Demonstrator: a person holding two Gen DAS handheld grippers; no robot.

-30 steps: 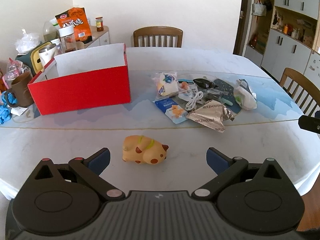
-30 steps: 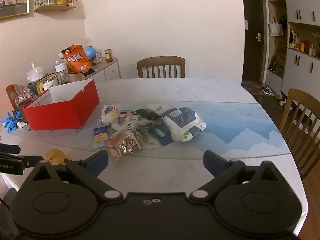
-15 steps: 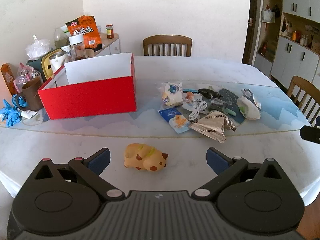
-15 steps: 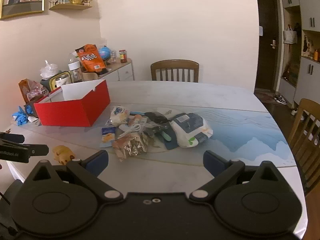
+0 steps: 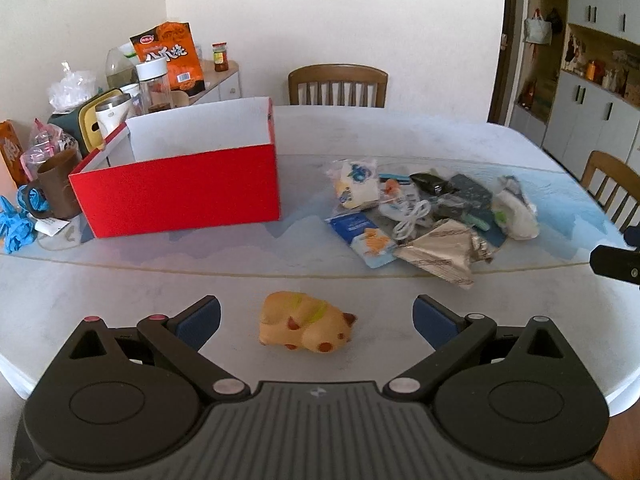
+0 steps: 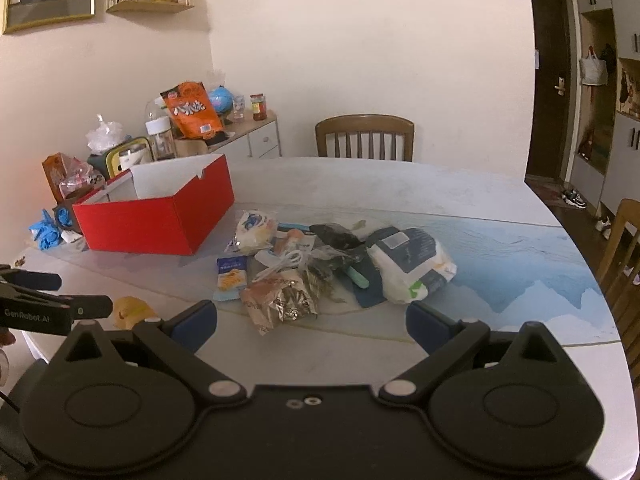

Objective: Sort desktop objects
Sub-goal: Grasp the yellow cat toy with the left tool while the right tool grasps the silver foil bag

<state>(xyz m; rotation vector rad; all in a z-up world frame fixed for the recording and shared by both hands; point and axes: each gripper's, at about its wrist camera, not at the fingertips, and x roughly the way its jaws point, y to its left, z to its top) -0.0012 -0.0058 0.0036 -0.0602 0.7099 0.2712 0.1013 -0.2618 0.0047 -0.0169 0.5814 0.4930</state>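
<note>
A yellow squishy animal toy [image 5: 306, 328] lies on the white table, between and just beyond my open left gripper [image 5: 316, 318]; it also shows in the right wrist view [image 6: 134, 310]. An open red box [image 5: 180, 184] stands at the back left; it also shows in the right wrist view [image 6: 160, 216]. A pile of small items lies to its right: a foil packet [image 5: 440, 254], a white cable [image 5: 412, 218], a blue card [image 5: 366, 238] and a white pouch [image 6: 412, 266]. My right gripper [image 6: 310, 326] is open and empty, short of the foil packet [image 6: 280, 304].
A brown mug [image 5: 58, 190], blue gloves [image 5: 16, 228], jars and an orange snack bag [image 5: 170, 58] crowd the left end. Wooden chairs stand at the far side [image 5: 338, 86] and on the right [image 5: 610, 186]. The table's front edge is close below both grippers.
Both grippers have pulled back and risen a little, so the table and box look farther away. Nothing on the table has moved; both stay open.
</note>
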